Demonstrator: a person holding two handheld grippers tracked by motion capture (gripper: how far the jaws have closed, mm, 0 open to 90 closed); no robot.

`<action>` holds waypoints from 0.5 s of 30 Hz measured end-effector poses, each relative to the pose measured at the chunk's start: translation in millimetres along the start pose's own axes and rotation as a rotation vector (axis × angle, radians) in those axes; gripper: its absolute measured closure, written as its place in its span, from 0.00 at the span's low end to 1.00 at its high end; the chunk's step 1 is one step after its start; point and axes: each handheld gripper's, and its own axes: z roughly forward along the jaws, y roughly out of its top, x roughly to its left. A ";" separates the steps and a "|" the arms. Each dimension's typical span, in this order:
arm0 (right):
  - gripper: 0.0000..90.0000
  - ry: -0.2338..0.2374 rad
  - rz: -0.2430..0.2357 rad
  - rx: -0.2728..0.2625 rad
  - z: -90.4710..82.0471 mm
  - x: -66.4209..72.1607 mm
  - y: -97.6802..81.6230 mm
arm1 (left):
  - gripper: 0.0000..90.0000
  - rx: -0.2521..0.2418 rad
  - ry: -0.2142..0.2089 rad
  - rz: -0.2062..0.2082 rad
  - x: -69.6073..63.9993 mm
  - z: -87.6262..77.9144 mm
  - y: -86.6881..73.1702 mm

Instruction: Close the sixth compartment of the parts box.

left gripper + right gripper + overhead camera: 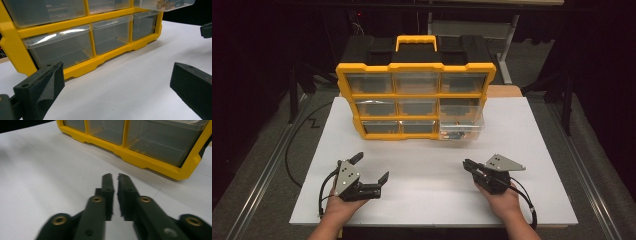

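- Yellow-framed drawer organizer (416, 95) stands upright on the white table (522, 165), long axis crosswise, drawer fronts facing the person (its lower-right drawer (461, 128) pulled out).
- Left gripper (373, 167), before the organizer's left end, jaws spread, empty.
- Right gripper (468, 165), before the pulled drawer, jaws clenched on nothing.

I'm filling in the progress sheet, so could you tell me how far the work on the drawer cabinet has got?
Done: one clear drawer at the cabinet's lower right stands pulled out, with small parts inside. In hand: nothing. The left claw is open and the right claw is shut on nothing, both resting apart on the white table, short of the cabinet. Left: probably reaching that drawer, to take parts or push it shut; the other drawers look closed.
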 end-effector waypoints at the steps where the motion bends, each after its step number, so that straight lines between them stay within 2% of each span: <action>1: 1.00 -0.001 -0.001 0.000 0.2 0.2 0.7 | 0.00 0.002 0.000 0.001 -0.1 0.2 -0.1; 8: 1.00 -0.029 -0.012 -0.027 -1.0 0.8 16.2 | 0.00 0.008 0.008 0.002 0.5 0.9 -0.9; 15: 1.00 -0.075 -0.041 -0.090 0.2 1.0 39.6 | 0.00 0.011 0.011 0.000 1.5 0.6 -1.5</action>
